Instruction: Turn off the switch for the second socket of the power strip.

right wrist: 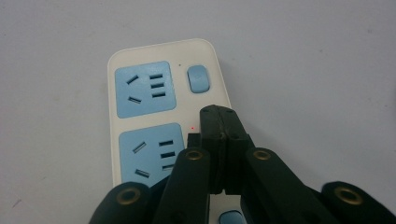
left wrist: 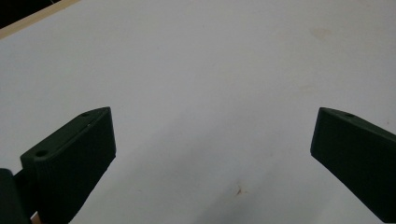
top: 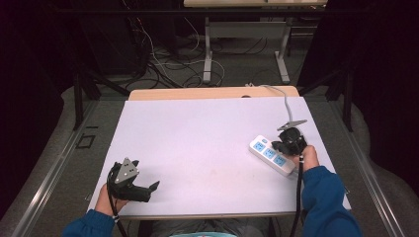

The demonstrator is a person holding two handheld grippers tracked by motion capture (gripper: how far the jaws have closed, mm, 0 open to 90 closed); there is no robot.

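i have a gripper in each hand over the white table (top: 197, 133). my right gripper (top: 290, 141) is near the table's right edge, about halfway along it, hanging over the power strip (top: 269, 155). its jaws are pressed flat together with nothing between them. in the right gripper view the closed tips (right wrist: 218, 122) sit over the strip's white casing, just beside the second blue socket (right wrist: 150, 154) and a little short of the small blue switch (right wrist: 197, 77) next to the first socket (right wrist: 144, 88). a tiny red dot (right wrist: 192, 128) shows on the casing right by the tips. whether the tips actually touch the plastic or hover just above it i cannot tell.

the power strip lies flat on the table, slanted, with one end pointing toward the far left and the other toward the near right corner. its grey cable (top: 285, 101) runs off past the far edge of the table.

my left gripper (top: 129, 180) is near the near left corner, well apart from the strip. its jaws stand wide open with nothing between them; in the left gripper view there is bare white table between the two black fingers (left wrist: 74, 158), with a small reddish speck (left wrist: 239, 190) on the surface.
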